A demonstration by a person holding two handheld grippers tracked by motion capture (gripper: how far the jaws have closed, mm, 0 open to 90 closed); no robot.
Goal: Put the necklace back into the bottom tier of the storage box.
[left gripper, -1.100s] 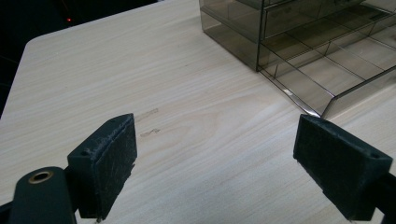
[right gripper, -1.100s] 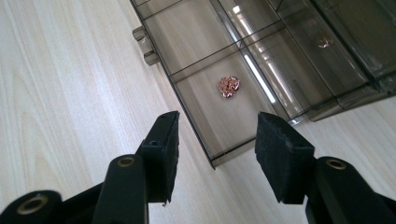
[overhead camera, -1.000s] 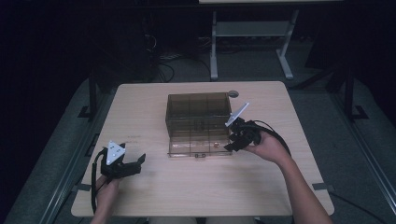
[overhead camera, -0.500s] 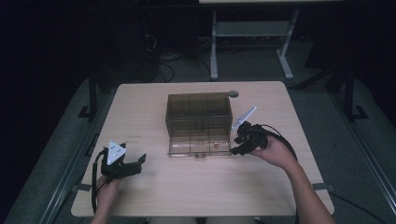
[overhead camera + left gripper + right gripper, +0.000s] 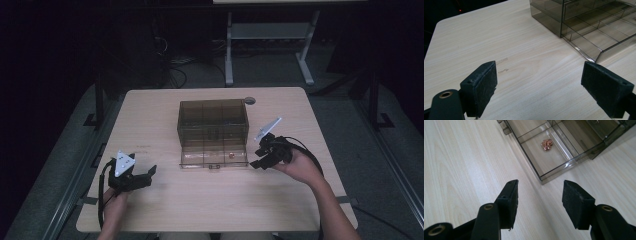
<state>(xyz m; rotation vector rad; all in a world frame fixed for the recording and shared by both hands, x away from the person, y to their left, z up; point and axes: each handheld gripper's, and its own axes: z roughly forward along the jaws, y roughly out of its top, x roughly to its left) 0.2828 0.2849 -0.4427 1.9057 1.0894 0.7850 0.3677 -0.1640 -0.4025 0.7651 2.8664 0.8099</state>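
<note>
One smoky clear plastic organizer box (image 5: 213, 125) sits at the middle of my pale wood worktop (image 5: 150, 220), with one shallow drawer (image 5: 214, 157) pulled out toward me. In the drawer's right-hand compartment lies one small coppery trinket (image 5: 547, 144); I cannot tell what it is. I hold two tools. My right tool (image 5: 261, 156) hovers just beside the drawer's right front corner, jaws partly apart and gripping nothing. My left tool (image 5: 148, 173) rests well apart from the box near the worktop's left front, jaws spread wide and empty. One small round grommet (image 5: 249, 100) sits behind the box. Beyond the worktop, a pale metal frame (image 5: 270, 35) and loose cables (image 5: 172, 62) stand on the dark floor.
</note>
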